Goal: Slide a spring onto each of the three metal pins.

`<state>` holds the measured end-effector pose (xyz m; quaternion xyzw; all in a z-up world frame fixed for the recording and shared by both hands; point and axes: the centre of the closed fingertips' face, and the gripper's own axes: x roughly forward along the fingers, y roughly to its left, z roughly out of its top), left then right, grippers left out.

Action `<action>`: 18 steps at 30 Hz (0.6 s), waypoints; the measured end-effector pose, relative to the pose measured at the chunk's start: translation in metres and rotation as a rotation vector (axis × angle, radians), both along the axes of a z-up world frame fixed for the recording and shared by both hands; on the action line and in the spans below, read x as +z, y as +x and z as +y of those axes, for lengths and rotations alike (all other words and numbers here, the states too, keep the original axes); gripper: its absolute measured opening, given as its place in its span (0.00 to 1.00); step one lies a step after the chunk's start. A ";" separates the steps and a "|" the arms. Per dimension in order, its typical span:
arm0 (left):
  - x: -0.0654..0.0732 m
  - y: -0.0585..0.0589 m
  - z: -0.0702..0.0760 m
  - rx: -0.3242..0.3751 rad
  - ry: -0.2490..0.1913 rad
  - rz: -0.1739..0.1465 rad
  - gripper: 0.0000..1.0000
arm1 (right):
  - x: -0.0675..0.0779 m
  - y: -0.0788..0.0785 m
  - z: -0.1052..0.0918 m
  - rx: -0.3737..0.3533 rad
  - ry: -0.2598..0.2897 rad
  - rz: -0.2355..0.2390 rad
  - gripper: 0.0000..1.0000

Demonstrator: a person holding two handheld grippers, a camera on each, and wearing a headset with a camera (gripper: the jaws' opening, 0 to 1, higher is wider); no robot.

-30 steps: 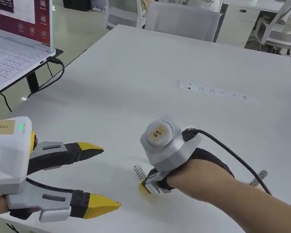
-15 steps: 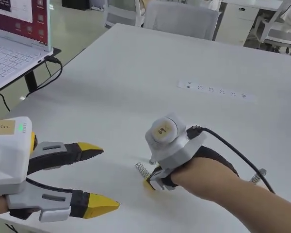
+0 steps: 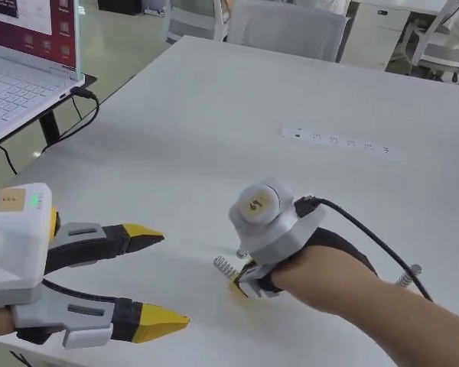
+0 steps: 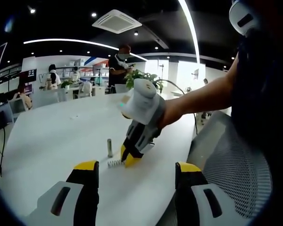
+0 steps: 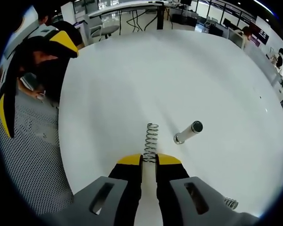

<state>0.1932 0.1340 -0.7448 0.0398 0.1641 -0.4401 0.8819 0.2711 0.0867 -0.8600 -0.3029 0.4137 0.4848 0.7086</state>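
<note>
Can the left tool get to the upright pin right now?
Probably yes: the left tool is open and bare table lies between it and the pin, though the right tool, shut on a spring, sits close beside the pin.

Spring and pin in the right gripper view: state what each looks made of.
Spring: thin coiled wire, probably bare steel; grey with small glints along the coils. Pin: metal rod, smooth and silvery, with a bright streak along its side; which metal cannot be told.

Both the left gripper (image 3: 173,280) and right gripper (image 3: 239,286) have white bodies and yellow-tipped black jaws.
</note>
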 end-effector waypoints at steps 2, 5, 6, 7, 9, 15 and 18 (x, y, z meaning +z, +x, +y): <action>0.000 0.000 0.000 -0.001 0.002 0.001 0.61 | 0.001 0.000 -0.003 0.009 -0.002 -0.006 0.08; -0.001 0.000 0.000 -0.002 0.007 0.002 0.61 | 0.004 -0.003 -0.005 0.026 0.009 0.009 0.08; -0.001 0.000 0.000 -0.004 0.008 0.003 0.61 | 0.005 -0.005 -0.005 0.049 0.012 0.007 0.08; -0.002 0.001 -0.001 -0.007 0.013 0.004 0.61 | 0.006 -0.007 -0.007 0.052 0.012 0.011 0.08; -0.003 0.002 -0.002 -0.015 0.019 0.006 0.60 | 0.012 -0.012 -0.009 0.077 0.021 0.012 0.07; -0.004 0.005 -0.011 -0.048 0.036 0.008 0.59 | 0.031 -0.031 -0.012 0.151 0.050 0.040 0.07; -0.002 0.007 -0.017 -0.067 0.037 0.002 0.59 | 0.045 -0.037 -0.013 0.193 0.059 0.027 0.07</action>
